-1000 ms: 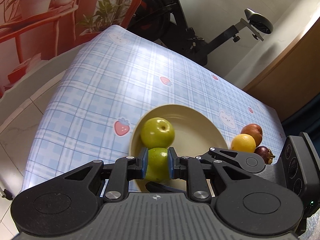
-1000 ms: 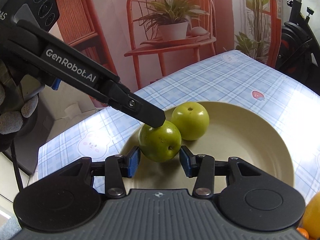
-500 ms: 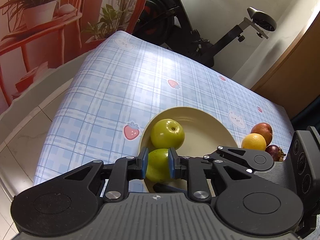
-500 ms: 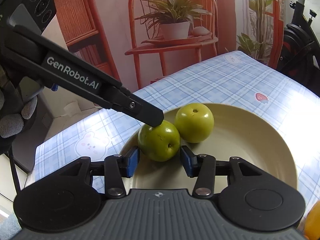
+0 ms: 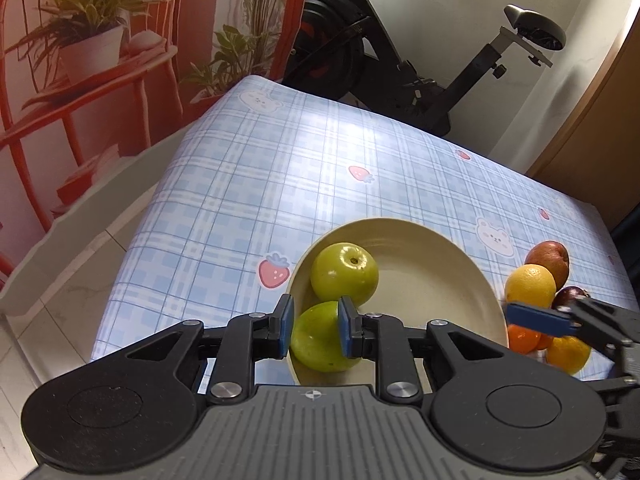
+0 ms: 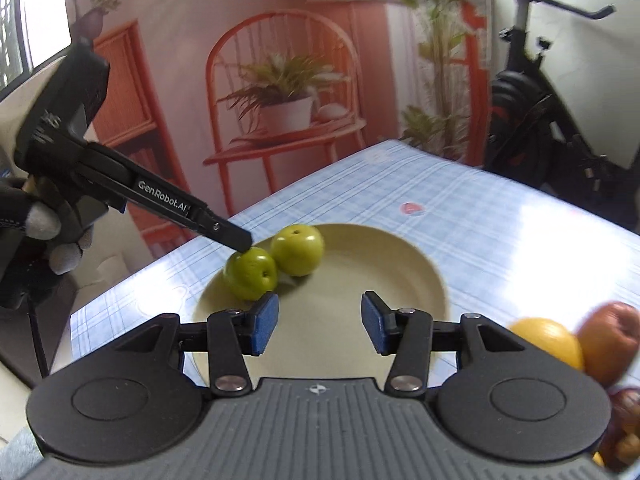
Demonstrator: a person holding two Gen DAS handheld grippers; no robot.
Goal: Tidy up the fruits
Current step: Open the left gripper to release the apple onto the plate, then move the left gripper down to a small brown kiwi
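A cream plate on the checked tablecloth holds two green apples. My left gripper has its blue pads against the sides of the nearer green apple, which rests on the plate's rim side; its jaws are easing open. In the right wrist view its black finger tip touches that apple's top. The second green apple sits touching it. My right gripper stands open over the plate's near side with nothing between its pads.
Right of the plate lies a heap of fruit: a yellow orange, a red apple, a dark purple fruit and oranges. An exercise bike stands beyond the table's far edge.
My right gripper has pulled back from the nearer green apple and swung right, so the fruit heap comes into its view. The left gripper stays at the apple, tilted a little.
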